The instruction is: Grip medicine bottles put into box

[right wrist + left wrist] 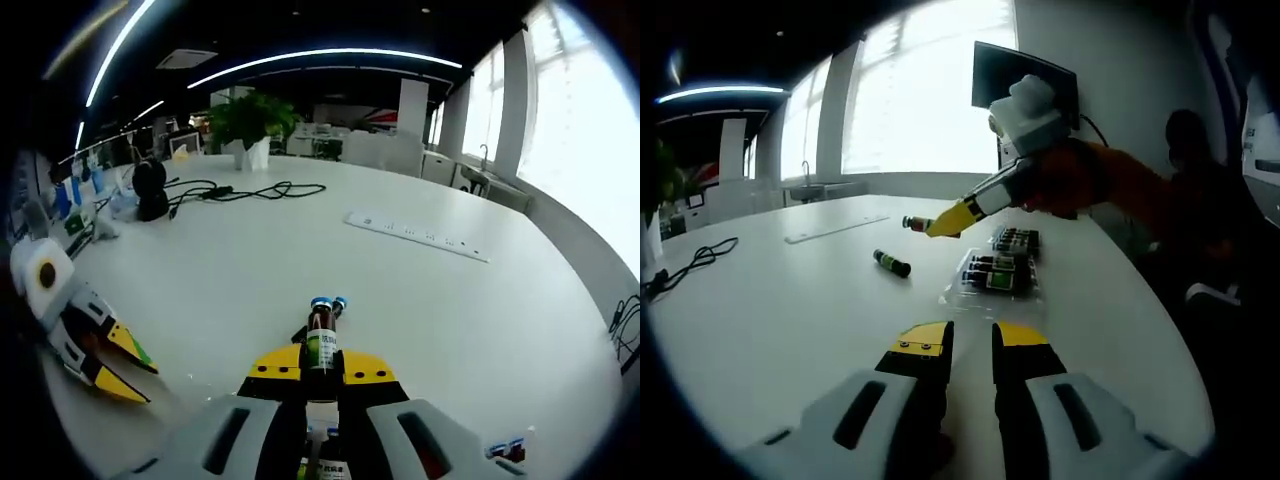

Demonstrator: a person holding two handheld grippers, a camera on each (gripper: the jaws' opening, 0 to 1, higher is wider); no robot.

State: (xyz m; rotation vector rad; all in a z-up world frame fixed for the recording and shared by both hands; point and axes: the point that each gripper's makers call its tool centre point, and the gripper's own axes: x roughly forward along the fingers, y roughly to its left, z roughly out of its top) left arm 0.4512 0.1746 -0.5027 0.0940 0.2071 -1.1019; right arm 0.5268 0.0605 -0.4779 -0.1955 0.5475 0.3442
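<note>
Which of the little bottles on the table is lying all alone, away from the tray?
The green-labelled bottle, lying on its side left of the tray; another is at the right gripper.

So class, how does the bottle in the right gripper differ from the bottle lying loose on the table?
The gripped bottle sits between the right gripper's jaws; the loose bottle lies on the table, untouched. The gripped one is beside the tray; the loose one lies apart. Both are small, dark and labelled.

Open table (790, 310) ahead; loose bottle (892, 263) and tray (995, 275) obstruct right.
</note>
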